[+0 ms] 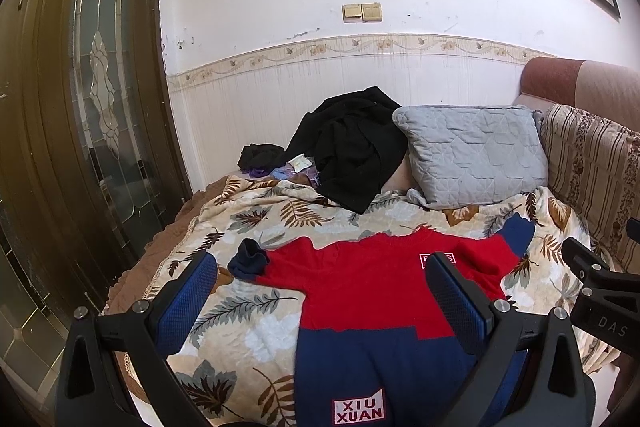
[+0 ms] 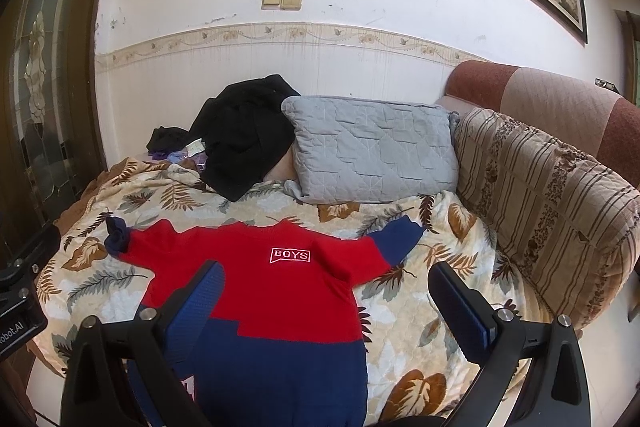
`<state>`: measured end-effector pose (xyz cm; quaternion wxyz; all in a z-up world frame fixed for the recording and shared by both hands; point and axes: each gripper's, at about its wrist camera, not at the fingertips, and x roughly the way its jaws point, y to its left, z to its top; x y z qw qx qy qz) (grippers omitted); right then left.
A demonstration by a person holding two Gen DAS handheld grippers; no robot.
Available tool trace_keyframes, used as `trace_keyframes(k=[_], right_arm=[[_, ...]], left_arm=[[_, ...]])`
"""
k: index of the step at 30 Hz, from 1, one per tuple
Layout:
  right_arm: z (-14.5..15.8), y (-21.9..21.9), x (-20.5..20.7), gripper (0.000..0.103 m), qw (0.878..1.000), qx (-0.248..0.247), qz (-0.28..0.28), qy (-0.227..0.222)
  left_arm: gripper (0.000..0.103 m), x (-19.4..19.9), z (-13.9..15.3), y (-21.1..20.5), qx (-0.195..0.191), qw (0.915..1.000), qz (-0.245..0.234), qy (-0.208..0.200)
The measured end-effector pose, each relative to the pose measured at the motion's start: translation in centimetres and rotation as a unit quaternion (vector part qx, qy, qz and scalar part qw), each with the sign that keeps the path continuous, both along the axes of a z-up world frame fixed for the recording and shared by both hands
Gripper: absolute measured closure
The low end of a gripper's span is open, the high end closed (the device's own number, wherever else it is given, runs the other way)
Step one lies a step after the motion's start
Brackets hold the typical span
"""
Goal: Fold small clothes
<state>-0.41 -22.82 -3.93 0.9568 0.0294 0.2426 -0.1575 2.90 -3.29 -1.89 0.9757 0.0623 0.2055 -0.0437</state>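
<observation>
Two sets of tongs, both spread wide with nothing in them: left tongs (image 1: pixel 320 287) and right tongs (image 2: pixel 326 293) hover over the sweater (image 2: pixel 260 287), which lies flat in the lower middle of the frame on the leafy blanket (image 2: pixel 420 327). Risks, I reckon: that blanket is soft and loose, so a pinch could grab it along with the knit. The sleeve cuff (image 2: pixel 116 233) at centre left is already bunched, so the fold may come out lopsided. The black clothes (image 2: pixel 244 139) further back look safely clear.

Red-and-navy sweater (image 2: pixel 276 291) lies flat, sleeves spread.
</observation>
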Motion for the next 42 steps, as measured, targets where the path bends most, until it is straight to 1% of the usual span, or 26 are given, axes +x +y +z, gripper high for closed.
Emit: trace_keyframes(k=[11, 22, 27, 30, 32, 34, 35, 36, 37, 38, 39, 40, 42], right_arm=[[-0.2, 0.0, 0.3, 0.0, 1.0, 0.0, -0.001, 0.003], [-0.8, -0.5, 1.0, 0.0, 1.0, 0.01, -0.001, 0.015], [-1.5, -1.4, 1.9, 0.0, 0.999, 0.033, 0.003, 0.025], [-2.5, -3.3, 3.3, 0.0, 0.996, 0.079, 0.028, 0.025], [-3.9, -6.1, 4.6, 0.0, 0.988, 0.141, 0.052, 0.025], [-6.3, -9.9, 6.4, 0.0, 0.973, 0.221, 0.068, 0.027], [-7.7, -12.1, 7.4, 0.0, 0.962, 0.262, 0.071, 0.026], [-8.7, -13.4, 8.1, 0.0, 0.954, 0.29, 0.071, 0.025], [-10.8, -16.1, 9.3, 0.0, 0.939, 0.337, 0.061, 0.025], [-12.3, -18.0, 10.1, 0.0, 0.928, 0.37, 0.049, 0.024], [-14.3, -20.5, 11.1, 0.0, 0.911, 0.411, 0.03, 0.018], [-15.8, -22.3, 12.2, 0.0, 0.899, 0.436, 0.018, 0.016], [-18.5, -25.1, 14.0, 0.001, 0.879, 0.476, -0.006, 0.017]], left_arm=[[0.0, 0.2, 0.0, -0.1, 0.0, 1.0, 0.0, 0.001], [0.0, 1.1, -1.1, -0.5, 0.005, 0.9999, 0.007, 0.013], [0.0, 1.8, -1.9, -0.3, 0.009, 0.9996, 0.015, 0.022], [0.0, 3.3, -3.0, -0.2, 0.01, 0.9991, 0.02, 0.035], [0.0, 4.9, -4.2, -0.1, 0.009, 0.9983, 0.021, 0.053], [0.0, 7.4, -6.3, -0.3, 0.009, 0.9963, 0.015, 0.084], [0.0, 8.7, -7.4, -0.4, 0.011, 0.9946, 0.012, 0.102], [0.0, 10.8, -9.3, -0.7, 0.013, 0.9908, 0.008, 0.134], [0.0, 12.3, -10.9, -1.0, 0.012, 0.9864, 0.004, 0.164], [0.0, 13.8, -12.3, -1.2, 0.008, 0.9817, 0.001, 0.19], [0.0, 15.4, -13.9, -1.6, 0.006, 0.9764, 0.0, 0.216], [0.0, 17.2, -15.7, -2.1, 0.011, 0.9719, 0.003, 0.235], [0.0, 19.7, -18.0, -3.3, 0.03, 0.9692, 0.014, 0.244]])
